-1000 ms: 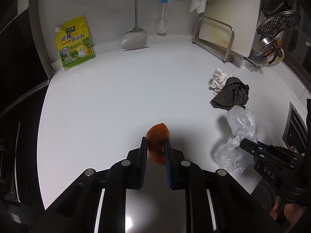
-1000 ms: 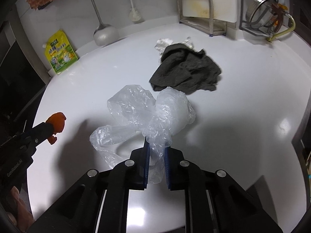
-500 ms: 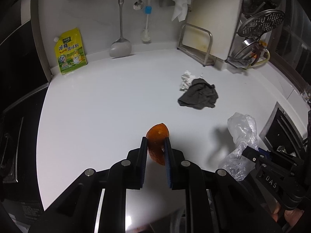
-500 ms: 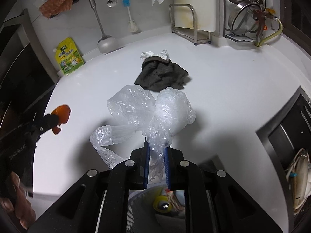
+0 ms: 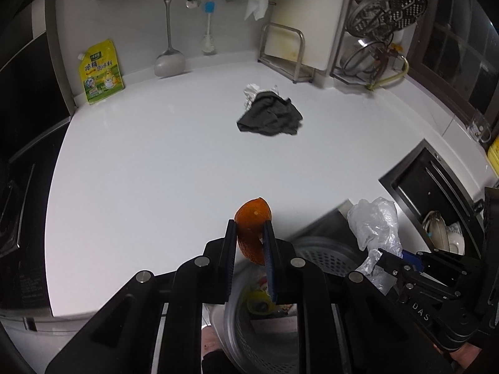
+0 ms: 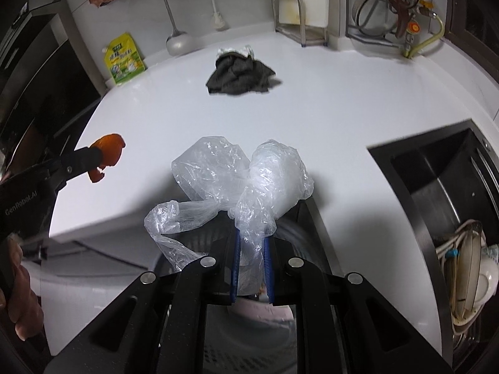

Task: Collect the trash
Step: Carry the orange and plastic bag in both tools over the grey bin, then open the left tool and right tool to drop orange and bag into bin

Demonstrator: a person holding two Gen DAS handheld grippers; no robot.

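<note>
- The step in hand looks like the carry to the bin: both grippers hold trash at the counter's front edge, over a perforated waste bin [image 5: 315,249] that stands below it.
- The left gripper [image 5: 251,243] has its jaws clamped on a piece of orange peel [image 5: 252,218]; the peel sticks up past the fingertips, at 6 o'clock in the left wrist view.
- The right gripper [image 6: 251,258] has its jaws pinched on a crumpled clear plastic bag [image 6: 243,174], which balloons above the fingertips and trails a loose tail toward 8 o'clock.
- The next move likely calls for bringing each load squarely over the bin's mouth, then parting the jaws; the light bag may cling to the pads.
- More remains: a dark rag [image 5: 269,117] lies on the white countertop [image 5: 140,162] at 12 o'clock, with a crumpled white tissue [image 5: 251,90] touching its far edge.
- Along the back wall lean a yellow seasoning pouch [image 5: 99,71] at 10 o'clock and a hanging ladle [image 5: 168,59]; a cutting board rack [image 5: 283,50] stands at 1 o'clock.
- A dark sink [image 6: 443,168] with dishes sits at 3 o'clock.
</note>
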